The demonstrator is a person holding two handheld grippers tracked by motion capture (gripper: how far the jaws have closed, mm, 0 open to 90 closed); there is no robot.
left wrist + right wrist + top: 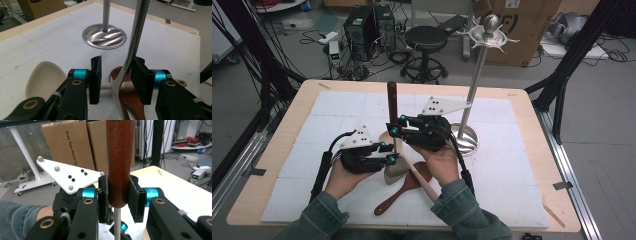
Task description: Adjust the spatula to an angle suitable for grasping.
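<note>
- At the left of the high view we see the left tongs [389, 153] held low over the white mat [512, 165] on the surface [302, 97]. In the left gripper view their jaws stand at either side of the metal neck of the spatula [135, 37]; the right pad lies against it, while a gap remains at the left pad, so we cannot tell whether the grip is made.
- Just right of them the spatula [392, 130] stands upright, its blade near the mat and its brown wooden handle at the top.
- The right tongs [398, 125] are clamped on that handle; in the right gripper view both pads press the handle [119, 162] near its lower end.
- On the mat under the two hands lie a pale wooden spoon [43, 78] and a dark brown wooden spatula [404, 189], crossing one another.
- Farther right stands a metal rack [474, 80], its round base [104, 36] on the mat and its hooks at the top of the pole.
</note>
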